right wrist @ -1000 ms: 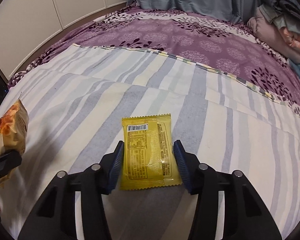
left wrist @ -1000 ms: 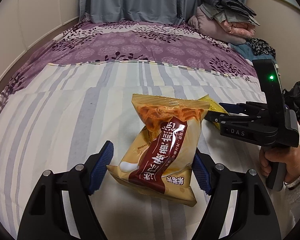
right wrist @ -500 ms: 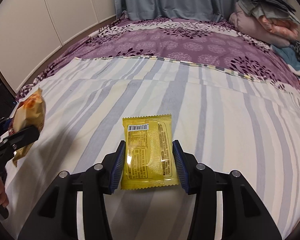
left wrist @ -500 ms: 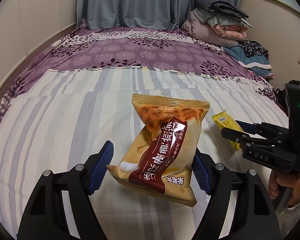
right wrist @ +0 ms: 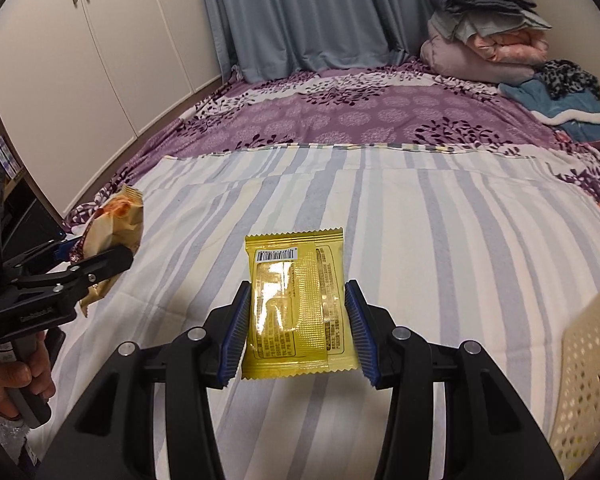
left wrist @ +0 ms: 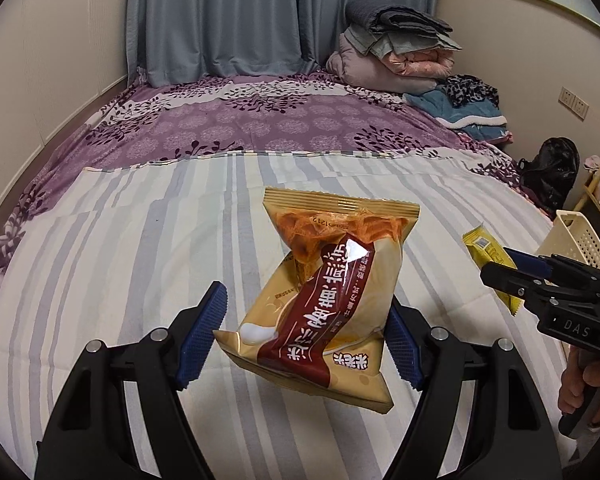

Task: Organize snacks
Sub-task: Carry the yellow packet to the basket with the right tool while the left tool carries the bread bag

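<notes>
Striped bedspread, basket at edge

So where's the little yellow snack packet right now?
The yellow packet is clamped in the right gripper, held over the striped sheet, with the cream basket on its right.

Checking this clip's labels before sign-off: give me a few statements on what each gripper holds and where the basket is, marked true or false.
1. The right gripper is shut on the yellow packet. True.
2. The left gripper holds a drink bottle. False: it holds the tan snack bag.
3. The yellow packet shows its barcode side to the right wrist camera. True.
4. The cream basket lies at the left edge of the right wrist view. False: at the right edge.
5. The tan snack bag already sits in the basket. False: it hangs over the striped sheet.
</notes>
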Motion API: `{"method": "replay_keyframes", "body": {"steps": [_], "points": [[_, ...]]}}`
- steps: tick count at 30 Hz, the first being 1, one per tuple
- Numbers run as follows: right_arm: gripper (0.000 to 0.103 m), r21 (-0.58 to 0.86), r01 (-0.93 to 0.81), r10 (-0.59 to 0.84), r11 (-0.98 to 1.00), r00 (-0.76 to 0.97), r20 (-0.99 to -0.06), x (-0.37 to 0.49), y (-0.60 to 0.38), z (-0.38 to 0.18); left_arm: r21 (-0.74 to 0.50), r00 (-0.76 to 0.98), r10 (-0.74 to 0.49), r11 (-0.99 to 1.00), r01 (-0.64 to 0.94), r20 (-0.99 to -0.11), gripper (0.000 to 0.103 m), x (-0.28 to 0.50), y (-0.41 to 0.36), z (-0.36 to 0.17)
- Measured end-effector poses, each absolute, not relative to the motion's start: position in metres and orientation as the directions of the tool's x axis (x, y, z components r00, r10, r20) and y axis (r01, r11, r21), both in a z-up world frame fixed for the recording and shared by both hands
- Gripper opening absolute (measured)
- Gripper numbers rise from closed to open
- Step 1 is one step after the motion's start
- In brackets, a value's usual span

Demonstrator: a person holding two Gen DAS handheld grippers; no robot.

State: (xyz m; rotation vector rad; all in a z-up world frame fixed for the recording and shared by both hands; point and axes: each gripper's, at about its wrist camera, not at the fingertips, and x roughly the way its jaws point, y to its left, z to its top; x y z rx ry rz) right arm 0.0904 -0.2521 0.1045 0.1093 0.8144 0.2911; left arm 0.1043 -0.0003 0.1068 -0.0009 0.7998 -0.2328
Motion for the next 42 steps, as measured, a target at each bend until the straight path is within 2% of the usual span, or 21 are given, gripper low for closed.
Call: {"method": "replay_keyframes", "body": {"steps": [20,42], "points": [[0.047,0.259,-0.088,0.233,0.962,0.76,-0.606,0.004,-0.33,0.14,-0.035,0.676,-0.282,0.935,0.354,-0.681,0.076,0.043,-0.068,0.139],[0.047,0.292,0.164,0.026,0.942,0.833,-0.552,-0.067,-0.444,0.144,0.01,0.646,-0.346,0.878,0.479,-0.68,0.076,0.017,-0.133,0.149]]}}
